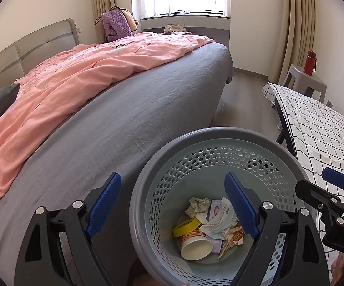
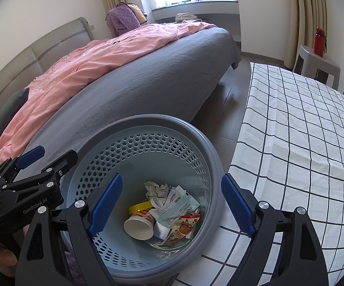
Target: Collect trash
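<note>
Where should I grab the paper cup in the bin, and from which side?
Judging by its pose, take the paper cup by its open rim, coming straight down from above. It lies on its side at the bottom of the bin, mouth facing the cameras, so one finger can go inside. Trash crowds its right; its left looks freer.

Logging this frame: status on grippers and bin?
Left gripper open, empty. Right gripper open, empty. Grey perforated plastic wastebasket holds white paper cup, yellow lid, crumpled wrappers. Nothing in the way.
</note>
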`<state>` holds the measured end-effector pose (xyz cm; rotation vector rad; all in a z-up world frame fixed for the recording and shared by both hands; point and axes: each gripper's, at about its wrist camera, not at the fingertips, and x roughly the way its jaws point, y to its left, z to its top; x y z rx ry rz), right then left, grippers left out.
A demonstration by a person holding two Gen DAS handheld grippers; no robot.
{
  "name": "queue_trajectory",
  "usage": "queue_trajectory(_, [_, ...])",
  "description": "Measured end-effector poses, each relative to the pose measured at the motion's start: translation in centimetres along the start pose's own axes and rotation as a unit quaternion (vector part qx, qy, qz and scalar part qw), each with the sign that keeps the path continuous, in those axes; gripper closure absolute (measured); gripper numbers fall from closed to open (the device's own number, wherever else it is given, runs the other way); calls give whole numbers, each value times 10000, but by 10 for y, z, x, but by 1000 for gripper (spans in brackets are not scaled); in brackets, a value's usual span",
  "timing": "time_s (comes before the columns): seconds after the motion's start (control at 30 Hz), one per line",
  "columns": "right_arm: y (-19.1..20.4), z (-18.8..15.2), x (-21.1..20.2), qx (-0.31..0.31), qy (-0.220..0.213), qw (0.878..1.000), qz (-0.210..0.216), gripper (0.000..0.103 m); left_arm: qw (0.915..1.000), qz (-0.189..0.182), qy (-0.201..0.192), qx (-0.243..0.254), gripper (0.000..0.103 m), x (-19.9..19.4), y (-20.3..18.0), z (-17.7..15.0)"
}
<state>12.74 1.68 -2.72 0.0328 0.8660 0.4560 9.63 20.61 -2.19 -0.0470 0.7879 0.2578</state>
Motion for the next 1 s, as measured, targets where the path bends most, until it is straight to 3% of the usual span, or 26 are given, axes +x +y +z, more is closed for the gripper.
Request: queue_trajectory(1.0, [1,0,0,-5,-1,10000,-4,20,10000,9,-24,-33,19,-2,-1,0])
